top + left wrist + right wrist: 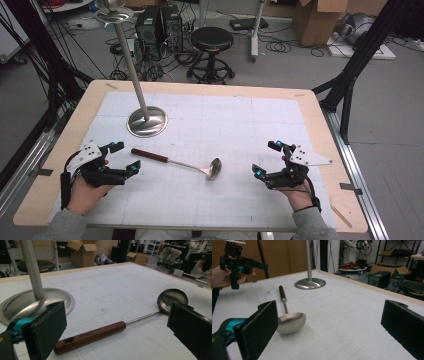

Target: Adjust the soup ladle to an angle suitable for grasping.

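High view: the ladle (176, 162) lies at centre frame on the white mat (225, 125), between the left gripper (121, 157) at lower left and the right gripper (266, 159) at lower right. Both grippers gape wide, holding nothing. A steel stand (146, 121) rises upper left of the ladle, nothing blocking either approach.

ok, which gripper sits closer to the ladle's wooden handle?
The left gripper: its open jaws flank the dark wooden handle of the steel ladle. The right gripper is beyond the bowl end.
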Action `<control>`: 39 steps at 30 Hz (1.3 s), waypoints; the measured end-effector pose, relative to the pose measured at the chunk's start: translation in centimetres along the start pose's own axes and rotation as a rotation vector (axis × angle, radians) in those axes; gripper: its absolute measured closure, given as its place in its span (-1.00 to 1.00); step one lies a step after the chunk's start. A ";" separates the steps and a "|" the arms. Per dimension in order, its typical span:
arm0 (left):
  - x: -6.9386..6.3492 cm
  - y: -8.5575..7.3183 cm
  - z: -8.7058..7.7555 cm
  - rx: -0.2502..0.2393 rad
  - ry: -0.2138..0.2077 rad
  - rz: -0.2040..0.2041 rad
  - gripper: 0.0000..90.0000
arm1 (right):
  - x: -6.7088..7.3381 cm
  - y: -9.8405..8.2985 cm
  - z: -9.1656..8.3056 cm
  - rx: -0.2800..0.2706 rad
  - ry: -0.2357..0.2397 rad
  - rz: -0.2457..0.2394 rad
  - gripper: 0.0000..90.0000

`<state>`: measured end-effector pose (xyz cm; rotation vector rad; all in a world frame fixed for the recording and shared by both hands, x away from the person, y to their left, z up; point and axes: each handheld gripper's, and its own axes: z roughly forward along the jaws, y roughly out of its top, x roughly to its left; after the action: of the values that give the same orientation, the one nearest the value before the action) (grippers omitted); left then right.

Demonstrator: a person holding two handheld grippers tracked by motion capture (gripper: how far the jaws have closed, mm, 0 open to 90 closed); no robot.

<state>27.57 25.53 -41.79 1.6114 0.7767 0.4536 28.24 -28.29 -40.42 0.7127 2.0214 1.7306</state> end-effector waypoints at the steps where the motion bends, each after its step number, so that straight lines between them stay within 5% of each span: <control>1: 0.0 0.0 0.0 -0.002 -0.002 0.002 -0.94 | 0.0 0.0 0.0 0.000 0.000 0.000 -0.99; 6: -0.2 0.0 0.0 -0.012 -0.018 0.012 -0.94 | 0.0 0.0 0.0 0.000 0.000 0.000 -0.99; 9: -0.6 0.2 0.1 0.003 -0.053 0.069 -0.94 | 0.0 0.0 0.0 0.003 0.002 0.002 -0.99; 15: -1.7 0.3 0.9 0.039 -0.056 0.145 -0.93 | 0.0 0.0 0.1 0.004 0.001 -0.008 -0.99; 20: -2.3 0.4 1.0 0.032 -0.078 0.171 -0.32 | -0.1 0.0 0.0 0.005 -0.003 0.000 -0.99; 25: -2.6 0.6 1.3 0.055 -0.091 0.111 0.25 | -0.2 -0.1 0.0 0.008 -0.011 0.007 -0.99; 33: -3.4 0.5 2.3 0.098 -0.045 0.091 0.95 | -0.2 -0.2 0.1 0.016 -0.010 -0.001 -0.99; 39: -3.7 0.1 3.3 0.162 -0.065 0.093 0.99 | -0.3 -0.2 0.2 0.026 -0.012 0.001 -0.99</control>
<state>27.27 20.62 -41.86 1.8104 0.7060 0.4105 28.51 -28.34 -40.68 0.7314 2.0396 1.6992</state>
